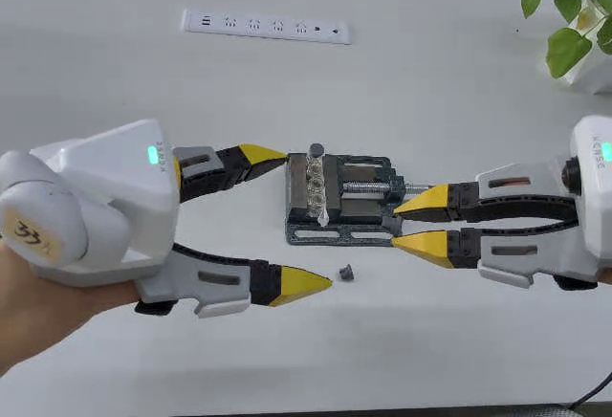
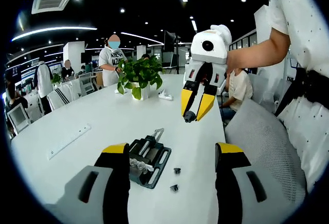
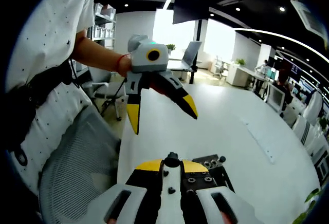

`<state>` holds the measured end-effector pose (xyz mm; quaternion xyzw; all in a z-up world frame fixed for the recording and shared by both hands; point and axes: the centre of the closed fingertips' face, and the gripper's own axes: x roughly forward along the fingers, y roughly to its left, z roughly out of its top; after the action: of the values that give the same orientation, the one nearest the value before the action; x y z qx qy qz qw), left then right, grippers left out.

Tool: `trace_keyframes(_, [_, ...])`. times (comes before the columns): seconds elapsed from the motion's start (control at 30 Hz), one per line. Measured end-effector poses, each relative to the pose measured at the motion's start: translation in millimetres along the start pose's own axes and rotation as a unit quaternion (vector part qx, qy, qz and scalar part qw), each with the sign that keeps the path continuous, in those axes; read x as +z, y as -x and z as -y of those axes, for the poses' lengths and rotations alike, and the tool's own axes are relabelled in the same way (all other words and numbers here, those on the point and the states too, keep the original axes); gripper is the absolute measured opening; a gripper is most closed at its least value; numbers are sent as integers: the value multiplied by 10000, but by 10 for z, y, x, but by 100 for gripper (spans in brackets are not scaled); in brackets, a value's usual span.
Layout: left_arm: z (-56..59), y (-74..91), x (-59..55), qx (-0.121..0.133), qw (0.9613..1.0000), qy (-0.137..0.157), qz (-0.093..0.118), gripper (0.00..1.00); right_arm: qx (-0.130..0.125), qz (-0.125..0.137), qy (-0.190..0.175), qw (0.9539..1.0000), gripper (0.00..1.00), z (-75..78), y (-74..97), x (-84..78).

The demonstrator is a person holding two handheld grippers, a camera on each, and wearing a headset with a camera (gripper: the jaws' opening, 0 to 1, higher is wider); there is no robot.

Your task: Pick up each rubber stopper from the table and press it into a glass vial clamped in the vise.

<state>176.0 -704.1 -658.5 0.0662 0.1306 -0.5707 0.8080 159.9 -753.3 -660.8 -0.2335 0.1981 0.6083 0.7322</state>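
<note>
The right hand-held gripper (image 1: pixel 395 225) pinches a rubber stopper (image 3: pixel 171 158) at its tips, just beside the vise (image 1: pixel 339 208) clamping glass vials (image 1: pixel 315 190). The left hand-held gripper (image 1: pixel 308 218) gapes wide, with a loose stopper (image 1: pixel 347 272) on the counter (image 1: pixel 430 340) near its lower jaw.

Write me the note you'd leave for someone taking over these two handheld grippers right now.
Left gripper: open, holding nothing, beside the vise.
Right gripper: fingers shut on a rubber stopper, at the vise's screw side.
Vials: a row clamped in the vise. A dark cap sits at the row's far end; whether it is seated is unclear.
Two loose stoppers lie on the table near the vise.
Left to do: press the held stopper into a vial, then the loose ones.
</note>
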Motion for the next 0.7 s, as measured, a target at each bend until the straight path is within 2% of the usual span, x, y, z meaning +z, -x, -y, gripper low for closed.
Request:
trace_keyframes(0.1, [13,3,82,-32,9997,189,165,58,-22,62,97,9999,8,-12,2,76])
trace_keyframes(0.17, [35,2,142,-83,9981,532,294,55,-36,99,163,9998,8,-16,7,119])
trace_keyframes(0.2, [44,7,188,-131,9960,787,395,53,-54,128,203,9997,8,-16,11,152])
trace_keyframes(0.3, [58,28,308,-246,9908,1153,662,42,-52,210,262,9994,8,-34,12,238])
trace_keyframes(0.37, [75,28,361,-343,9870,1370,770,40,-36,242,323,9992,8,-50,7,285])
trace_keyframes(0.43, [62,31,398,-351,9852,1443,853,39,-39,259,372,9990,8,-55,2,317])
trace_keyframes(0.53, [100,45,488,-551,9755,1854,1048,31,-66,331,448,9984,8,-20,3,359])
trace_keyframes(0.57, [110,49,496,-603,9733,1942,1062,29,-70,350,463,9983,8,-22,4,379])
trace_keyframes(0.67, [109,43,491,-608,9730,1964,1050,24,-67,398,539,9977,8,-41,4,450])
trace_keyframes(0.7, [123,38,491,-661,9701,2091,1043,25,-59,426,562,9975,8,-51,6,483])
